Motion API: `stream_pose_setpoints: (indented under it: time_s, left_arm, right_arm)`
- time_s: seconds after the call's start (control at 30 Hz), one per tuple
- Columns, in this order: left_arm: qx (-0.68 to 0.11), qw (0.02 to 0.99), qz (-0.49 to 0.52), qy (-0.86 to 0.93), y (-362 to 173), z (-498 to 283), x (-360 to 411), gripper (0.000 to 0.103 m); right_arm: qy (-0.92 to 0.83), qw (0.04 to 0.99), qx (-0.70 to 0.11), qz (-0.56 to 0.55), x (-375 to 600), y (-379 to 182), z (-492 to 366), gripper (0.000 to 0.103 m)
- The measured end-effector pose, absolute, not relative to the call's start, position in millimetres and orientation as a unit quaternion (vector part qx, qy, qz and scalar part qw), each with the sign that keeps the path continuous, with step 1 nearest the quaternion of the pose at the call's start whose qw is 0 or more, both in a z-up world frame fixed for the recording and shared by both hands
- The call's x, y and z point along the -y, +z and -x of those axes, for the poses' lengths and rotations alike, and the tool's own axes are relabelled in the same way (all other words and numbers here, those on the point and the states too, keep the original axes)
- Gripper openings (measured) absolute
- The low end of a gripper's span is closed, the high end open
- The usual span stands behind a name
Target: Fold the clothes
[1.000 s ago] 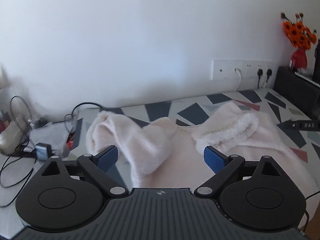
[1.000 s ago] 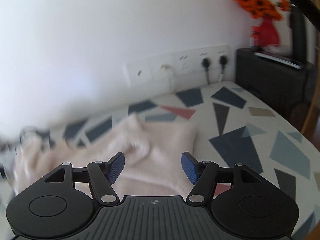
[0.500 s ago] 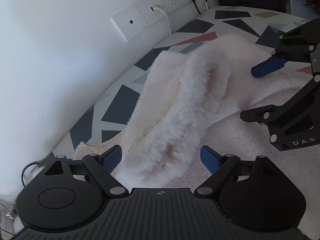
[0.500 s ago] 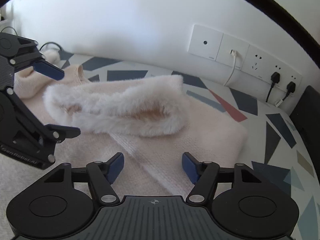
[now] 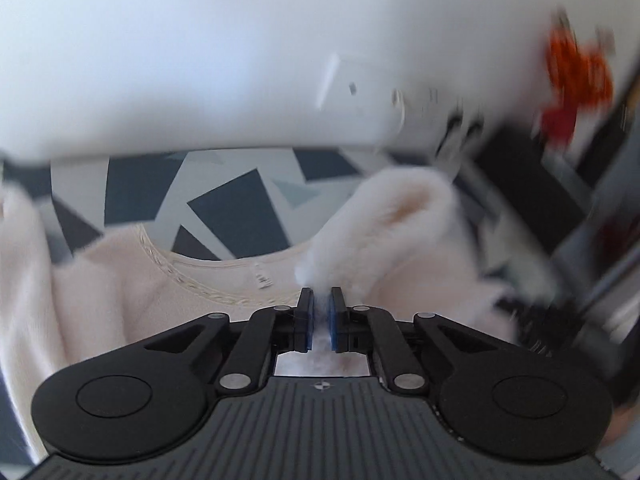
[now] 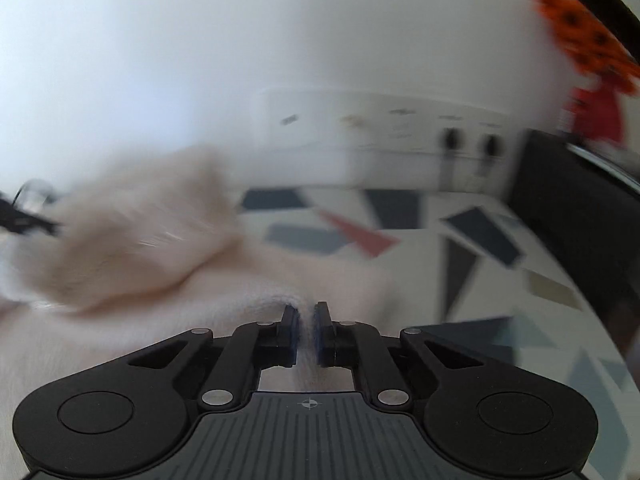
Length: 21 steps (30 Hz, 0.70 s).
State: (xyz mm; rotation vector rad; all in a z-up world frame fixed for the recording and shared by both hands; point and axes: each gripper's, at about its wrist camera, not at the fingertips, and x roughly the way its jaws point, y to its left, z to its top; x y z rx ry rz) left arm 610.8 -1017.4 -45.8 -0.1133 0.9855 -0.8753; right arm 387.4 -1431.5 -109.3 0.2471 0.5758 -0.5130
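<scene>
The left gripper (image 5: pixel 319 312) is pinching the fuzzy cuff (image 5: pixel 384 232) of the pink sweater (image 5: pixel 120 292) at lower centre; the right gripper (image 6: pixel 306 330) is pinching its body fabric likewise. The sweater is lying on the patterned worktop (image 6: pixel 472 240). Grasping step; next, probably lifting and folding together.

Pale pink sweater (image 5: pixel 120 292); white tabletop (image 6: pixel 420 248) with navy, grey and red triangles; orange flowers (image 6: pixel 580 32); white wall (image 5: pixel 200 60).
</scene>
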Motion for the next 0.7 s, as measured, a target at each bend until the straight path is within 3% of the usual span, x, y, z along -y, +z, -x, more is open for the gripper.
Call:
stream_pose_setpoints:
  time_s: [0.1,0.2,0.3,0.33,0.37,0.43,0.47,0.6,0.63,0.67,0.7]
  left_arm:
    - [-0.5,0.769,0.13,-0.377,-55.6,-627.9,994.7,0.003]
    - [-0.543,0.758,0.101,-0.346,-92.7,-630.5,989.2,0.003]
    - [-0.588,0.733,0.069,-0.336,-126.6,-627.0,995.5,0.014]
    - [-0.592,0.727,0.069,-0.339,-132.2,-623.3,999.1,0.03]
    - [-0.595,0.722,0.072,-0.345,-137.0,-618.8,1003.3,0.054]
    - [-0.596,0.715,0.081,-0.357,-139.9,-611.2,1013.0,0.074]
    - [-0.596,0.711,0.085,-0.364,-140.3,-607.9,1019.2,0.075]
    - [-0.599,0.705,0.095,-0.367,-145.2,-602.2,1047.6,0.075]
    - [-0.597,0.706,0.1,-0.367,-147.3,-602.1,1052.3,0.07]
    - [-0.598,0.704,0.106,-0.367,-149.2,-602.2,1056.2,0.035]
    - [-0.6,0.703,0.113,-0.366,-148.3,-602.8,1057.6,0.013]
  right_arm:
    - [-0.289,0.892,-0.27,-0.218,1467.6,-113.7,-353.3,0.007]
    - [-0.292,0.873,-0.301,-0.249,1476.5,-129.0,-335.2,0.008]
    - [-0.304,0.865,-0.332,-0.222,1459.8,-137.6,-330.3,0.018]
    - [-0.311,0.862,-0.334,-0.219,1455.6,-138.8,-328.7,0.023]
    - [-0.319,0.86,-0.333,-0.219,1452.5,-139.5,-327.4,0.025]
    - [-0.332,0.855,-0.327,-0.226,1449.2,-140.0,-325.9,0.032]
    - [-0.337,0.853,-0.325,-0.229,1448.1,-140.0,-324.7,0.033]
    - [-0.343,0.85,-0.324,-0.235,1450.4,-140.6,-321.0,0.035]
    - [-0.344,0.849,-0.322,-0.239,1450.8,-141.0,-320.5,0.036]
    - [-0.344,0.849,-0.32,-0.243,1451.1,-141.6,-320.7,0.036]
    - [-0.342,0.849,-0.318,-0.245,1451.4,-142.7,-321.9,0.037]
